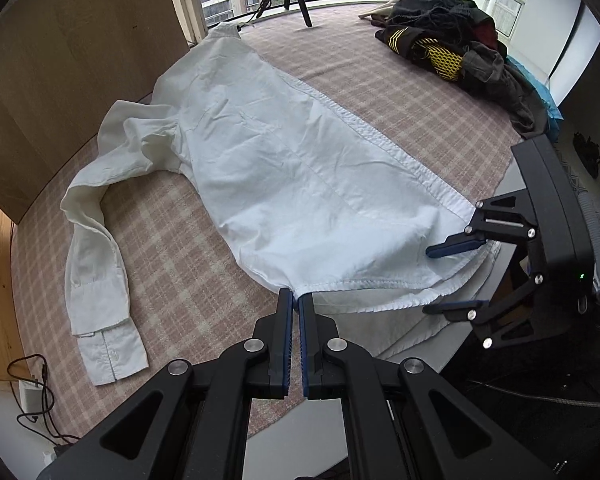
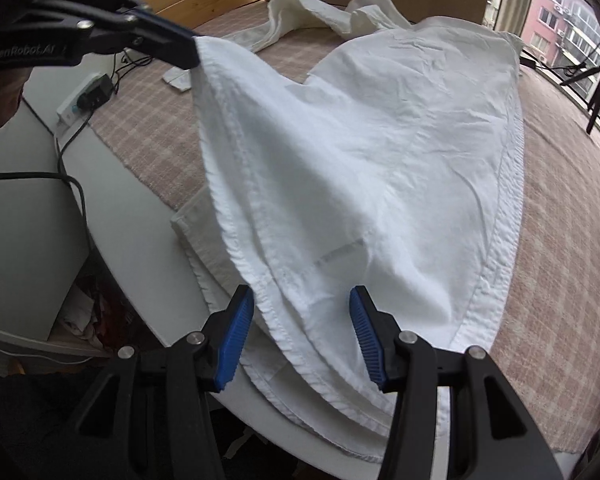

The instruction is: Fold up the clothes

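Pink-and-cream checked cloth (image 1: 204, 216) covers the work surface, and on it the white cotton button-up shirt (image 1: 260, 152) lies spread, collar toward the window. Its hem is lifted by the left gripper (image 1: 297, 300), clamped on one corner. Over the other corner, the right gripper (image 2: 302, 308) straddles the hem with jaws apart, seemingly not pinching. It should close on both layers, then lift evenly.

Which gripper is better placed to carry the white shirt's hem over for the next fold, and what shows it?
Left, probably. The left gripper is shut on the hem of the white shirt, lifting it off the checked cloth. The right gripper stands open astride the hem, pads not pressing.
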